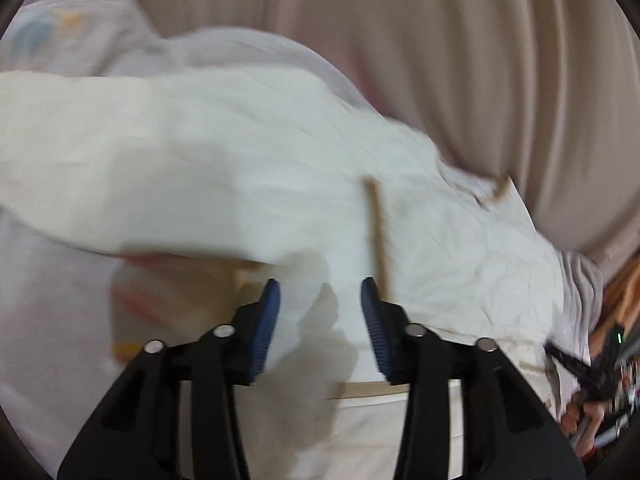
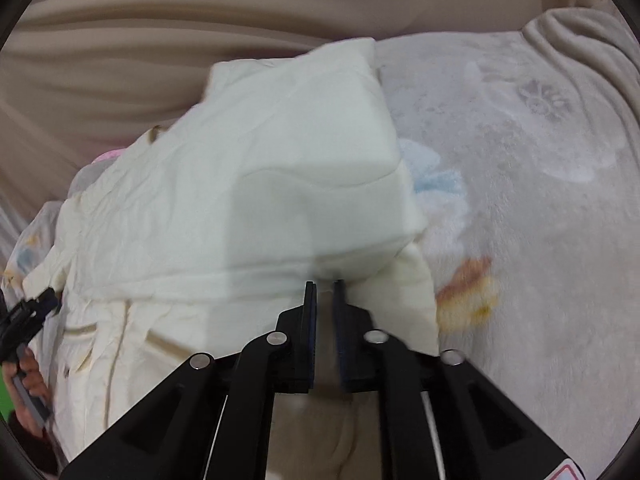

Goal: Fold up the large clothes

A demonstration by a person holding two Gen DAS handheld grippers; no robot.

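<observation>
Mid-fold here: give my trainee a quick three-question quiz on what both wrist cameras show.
1. True or false: the left gripper is clamped on the cream garment.
2. Which gripper pinches a fold of the garment? A left, B right.
3. Fill in: the garment lies on a pale printed ____.

Key: 1 false, its jaws stand apart with nothing between them; 2 B; 3 blanket.

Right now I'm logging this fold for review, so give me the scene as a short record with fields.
garment: cream quilted jacket with tan trim, partly folded, one flap lying over its body
surface: pale fleece blanket with faded cartoon prints
left gripper: open above the jacket, nothing between its blue pads
right gripper: jaws narrowly apart at the folded edge; grip unclear
backdrop: beige curtain
</observation>
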